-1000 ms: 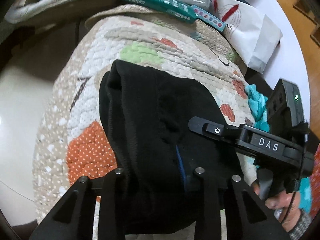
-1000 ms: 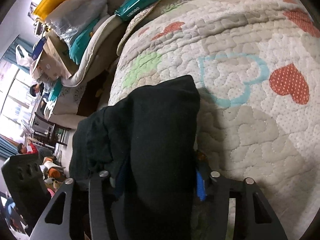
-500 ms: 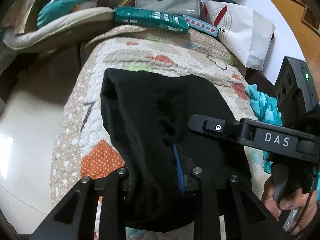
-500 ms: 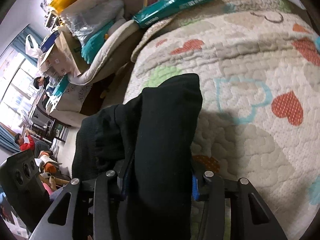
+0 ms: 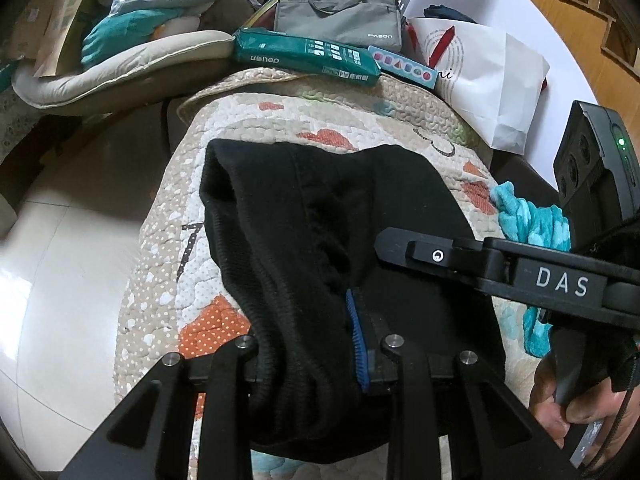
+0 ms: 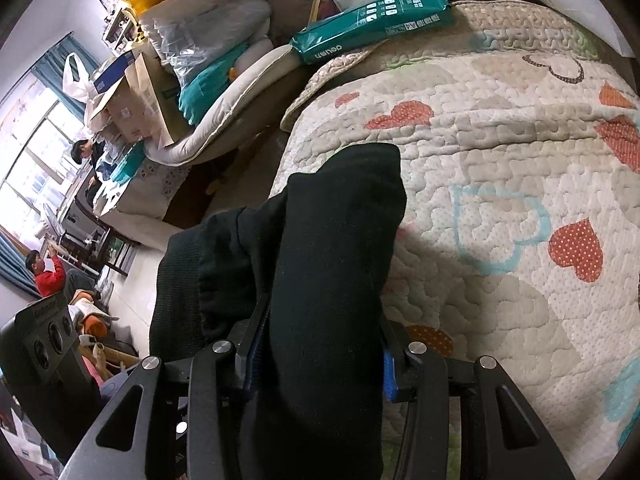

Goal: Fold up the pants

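Observation:
The black pants [image 5: 320, 216] hang bunched over a quilted cover with coloured hearts [image 5: 360, 120]. My left gripper [image 5: 312, 344] is shut on the pants' ribbed edge, with its blue pad [image 5: 358, 344] against the cloth. My right gripper [image 6: 316, 356] is shut on a thick fold of the pants [image 6: 332, 248]; cloth fills the gap between its fingers. The right gripper's black body marked DAS [image 5: 560, 280] reaches in from the right in the left wrist view. The pants are lifted off the quilt [image 6: 500, 140].
A green packet [image 5: 304, 56], a grey laptop bag [image 5: 340, 12] and a white paper bag [image 5: 492, 80] lie at the quilt's far edge. A cushion with bags [image 6: 224, 88] sits to the left. Pale floor [image 5: 60, 260] lies left of the quilt. People sit far off [image 6: 44, 272].
Both grippers have lifted and pulled back with the pants held. More of the far clutter and the quilt's far edge has come into view.

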Demonstrator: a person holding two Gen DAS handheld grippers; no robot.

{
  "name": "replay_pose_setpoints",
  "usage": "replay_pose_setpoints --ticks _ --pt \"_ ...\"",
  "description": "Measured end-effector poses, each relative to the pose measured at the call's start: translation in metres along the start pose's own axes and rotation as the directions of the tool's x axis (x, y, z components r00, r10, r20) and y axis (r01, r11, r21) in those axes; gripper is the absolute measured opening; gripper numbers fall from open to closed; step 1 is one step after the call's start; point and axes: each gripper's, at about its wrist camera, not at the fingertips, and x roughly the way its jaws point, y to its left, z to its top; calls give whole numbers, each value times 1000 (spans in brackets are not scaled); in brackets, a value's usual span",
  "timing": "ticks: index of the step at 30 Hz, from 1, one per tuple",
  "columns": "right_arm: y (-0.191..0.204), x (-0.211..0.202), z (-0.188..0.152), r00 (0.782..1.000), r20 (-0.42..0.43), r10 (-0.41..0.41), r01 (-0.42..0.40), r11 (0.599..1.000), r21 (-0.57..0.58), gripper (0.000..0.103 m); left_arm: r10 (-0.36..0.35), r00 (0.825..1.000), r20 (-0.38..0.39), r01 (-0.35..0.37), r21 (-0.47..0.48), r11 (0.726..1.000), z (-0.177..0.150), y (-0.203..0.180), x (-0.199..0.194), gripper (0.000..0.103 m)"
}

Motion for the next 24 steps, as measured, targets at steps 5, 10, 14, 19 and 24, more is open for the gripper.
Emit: replay_pose_setpoints --ticks 5,10,14,19,24 --pt "5 -2 2 1000 -1 -6 6 1000 -11 49 -1 1000 11 1 -2 1000 0 0 -3 26" --pt "12 -2 5 1000 -3 0 0 1000 -25 49 32 998 56 -34 44 998 1 -6 -12 25" --pt "12 0 6 1000 -12 -20 20 1000 -24 49 2 999 33 -2 2 1000 3 2 -10 25" --pt "-3 15 1 996 -43 -81 80 997 -14 51 -77 996 -40 69 -170 983 9 38 3 26" --pt "-17 22 -4 987 -19 -159 159 987 -10 59 -190 976 -102 141 -364 921 3 71 21 27"
